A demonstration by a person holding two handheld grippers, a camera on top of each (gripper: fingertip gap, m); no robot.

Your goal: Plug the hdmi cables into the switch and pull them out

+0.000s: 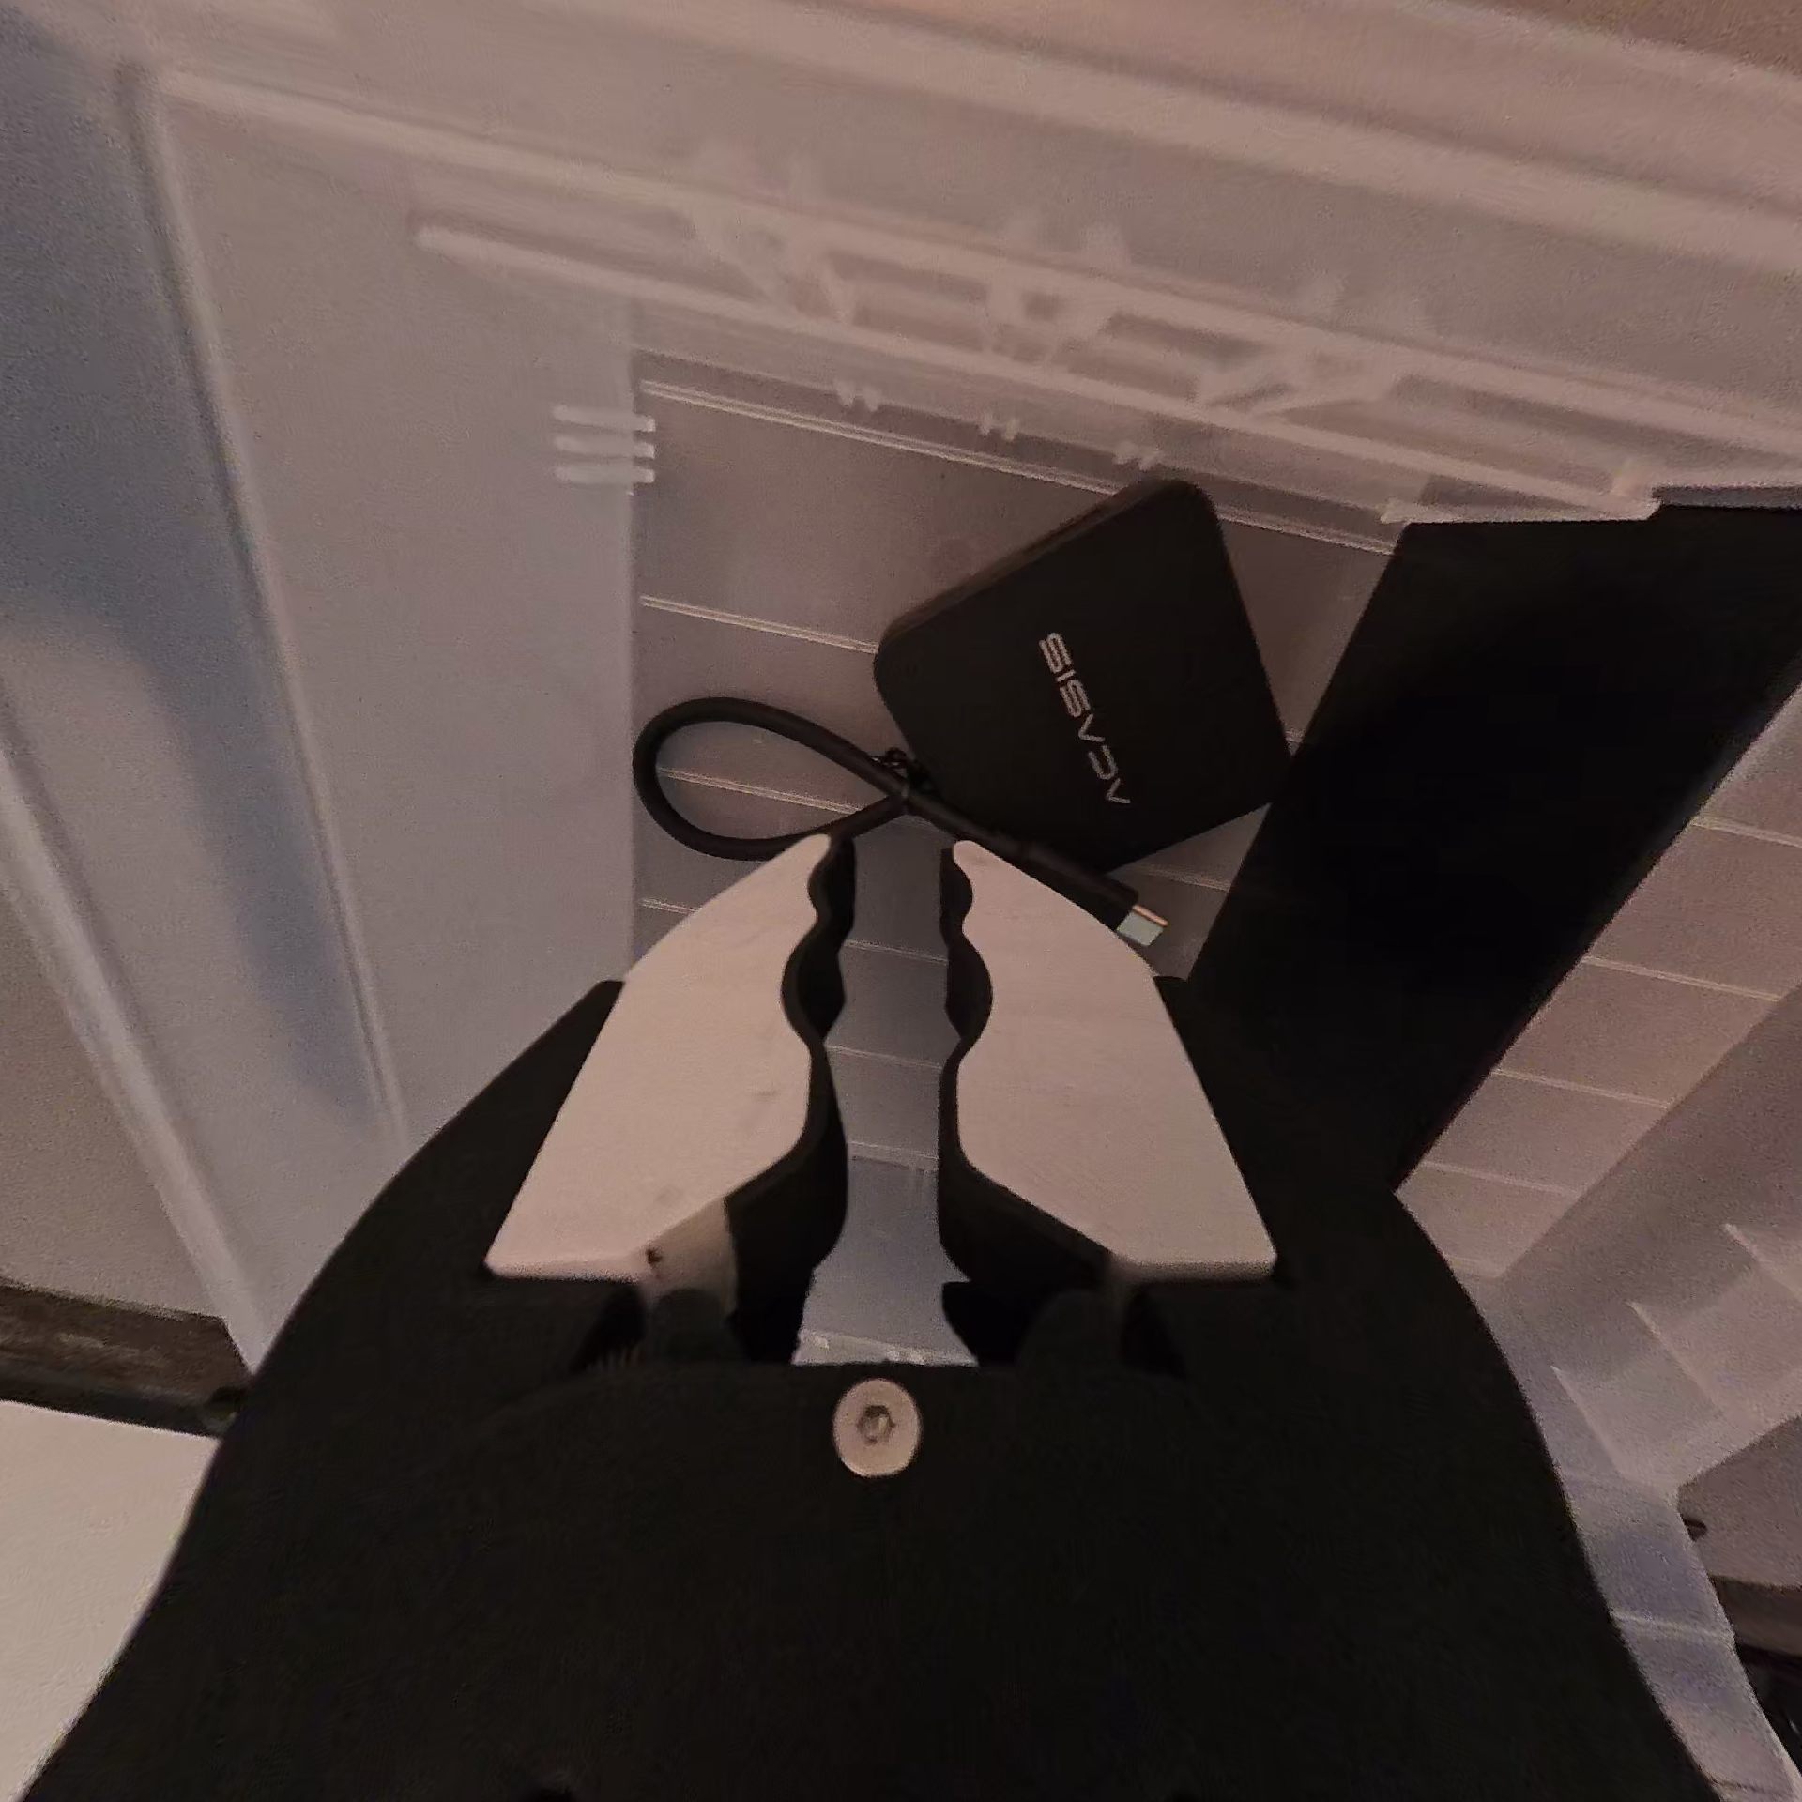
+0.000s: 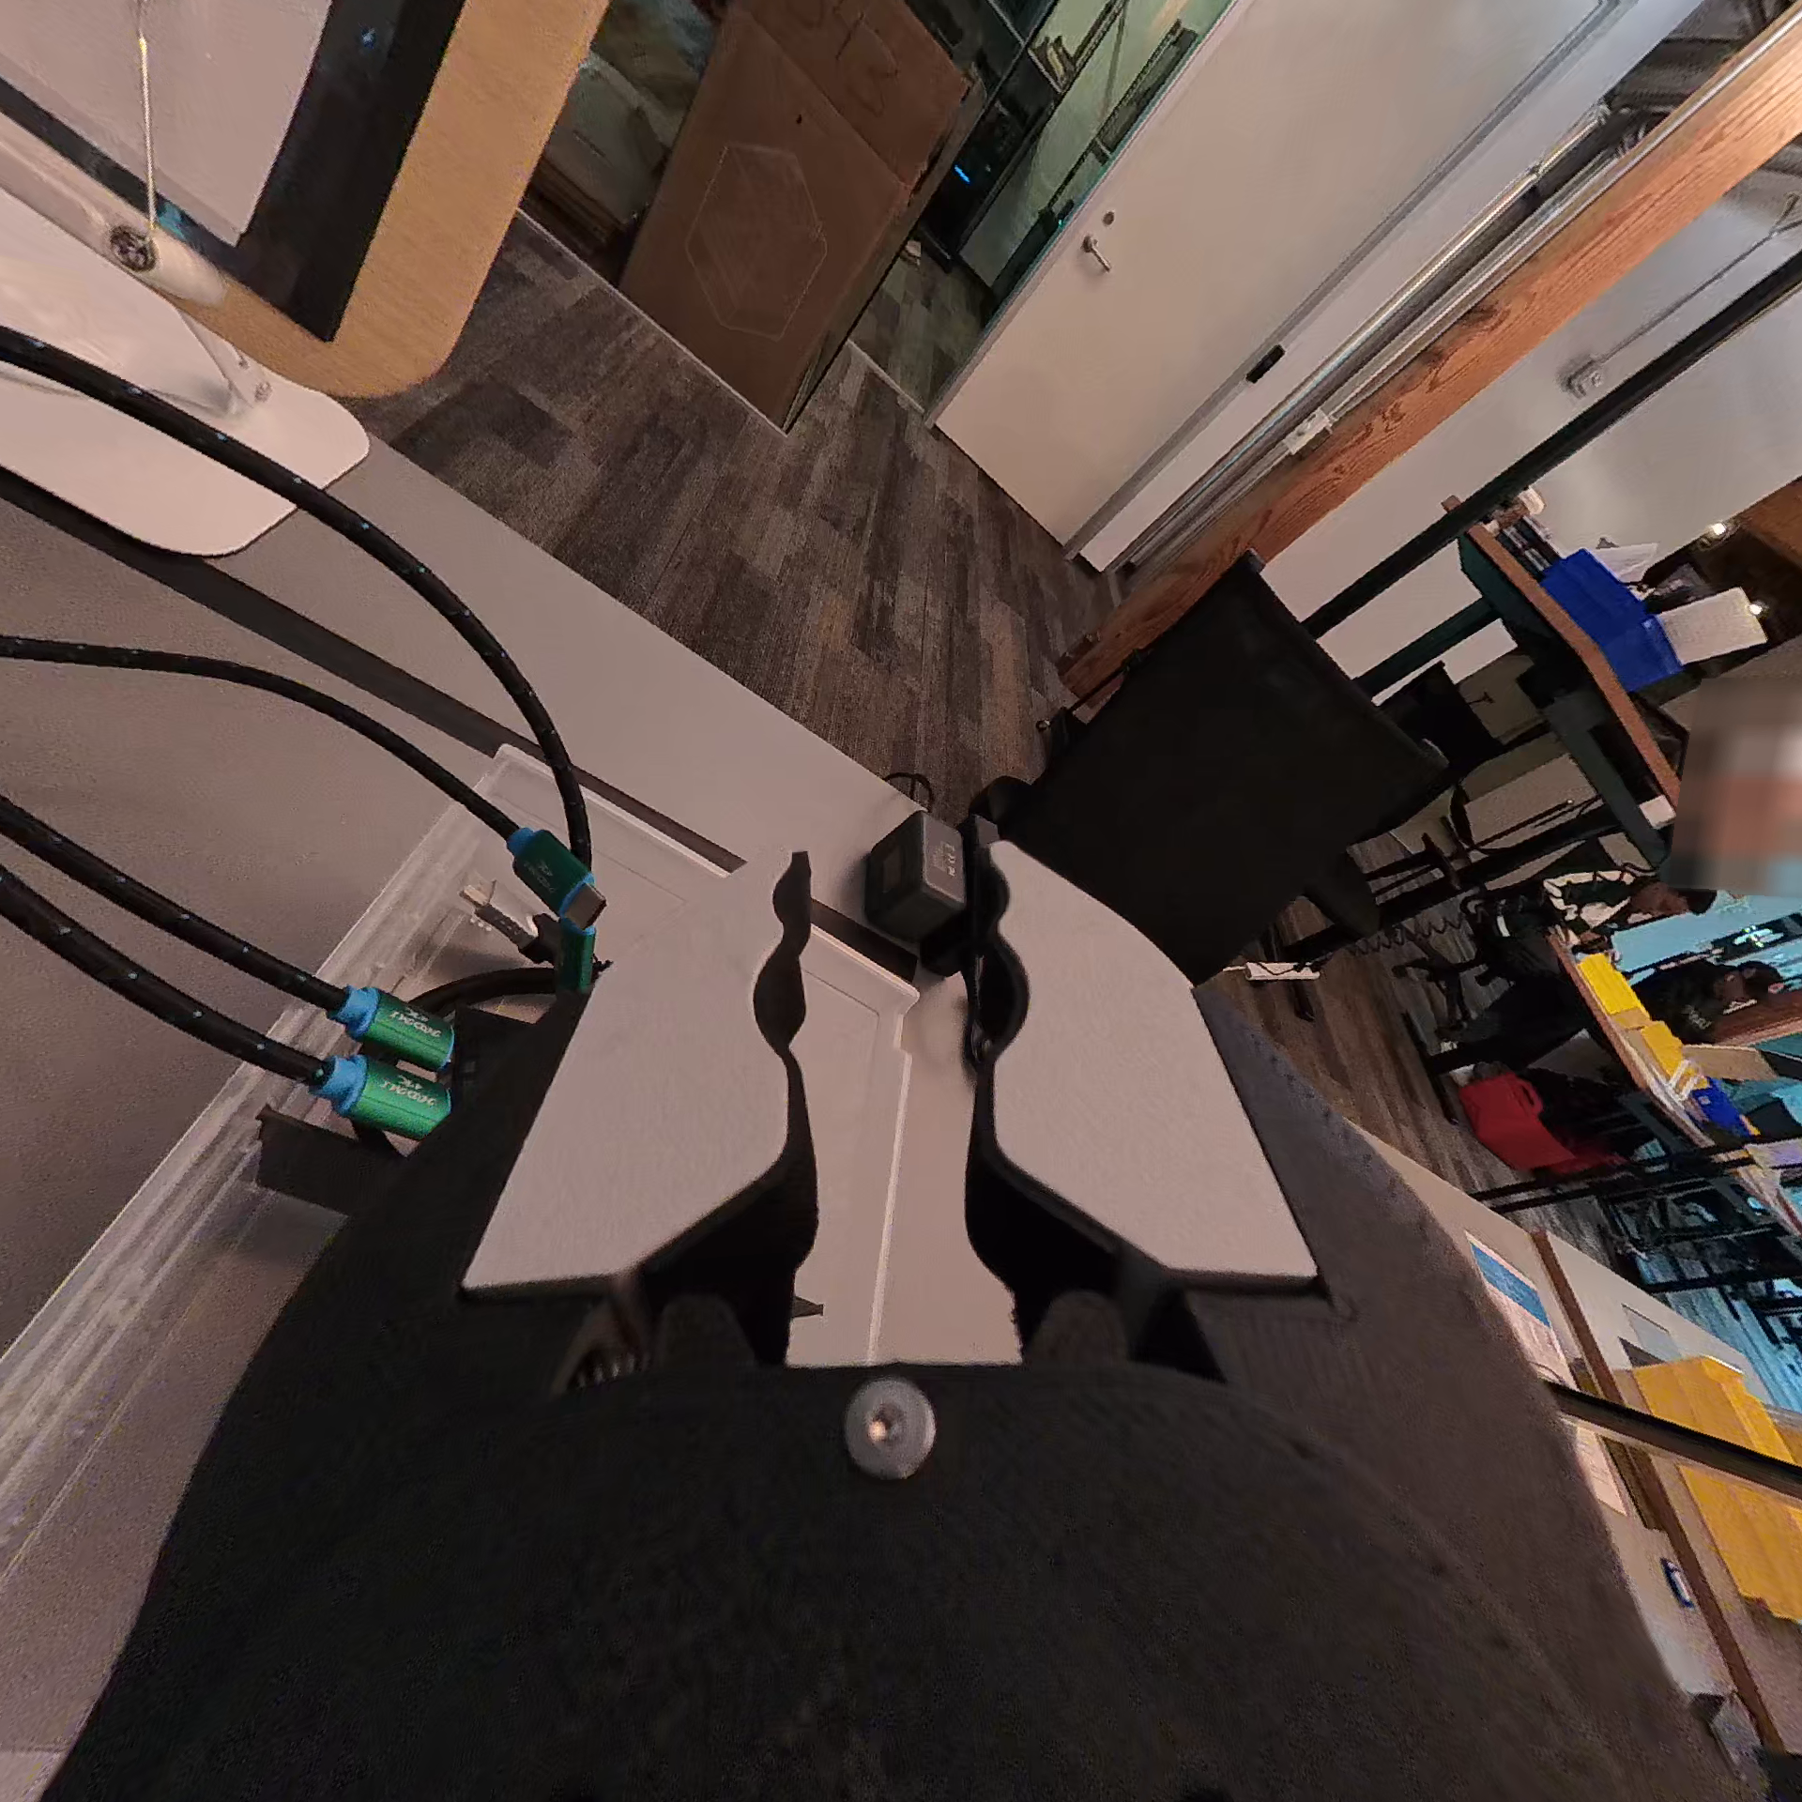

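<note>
In the left wrist view, my left gripper [image 1: 897, 863] is slightly open and empty. Just beyond its tips lie a black square hub [image 1: 1073, 673] and its short looped cable [image 1: 683, 780], which ends in a small bare plug [image 1: 1141, 926], on the floor of a clear plastic bin [image 1: 780, 546]. In the right wrist view, my right gripper [image 2: 897, 878] is open and empty. To its left, two green HDMI plugs [image 2: 405, 1068] sit side by side in a black switch [image 2: 293, 1155] that the gripper mostly hides. Two more green plugs [image 2: 566, 907] hang loose over the bin.
A black flat slab [image 1: 1463, 829] leans at the right of the bin. A black power adapter [image 2: 917, 887] lies on the white table [image 2: 683, 722] beyond my right gripper. A monitor base [image 2: 146, 468] stands at the far left. A black chair [image 2: 1219, 761] and shelves [image 2: 1609, 683] stand past the table edge.
</note>
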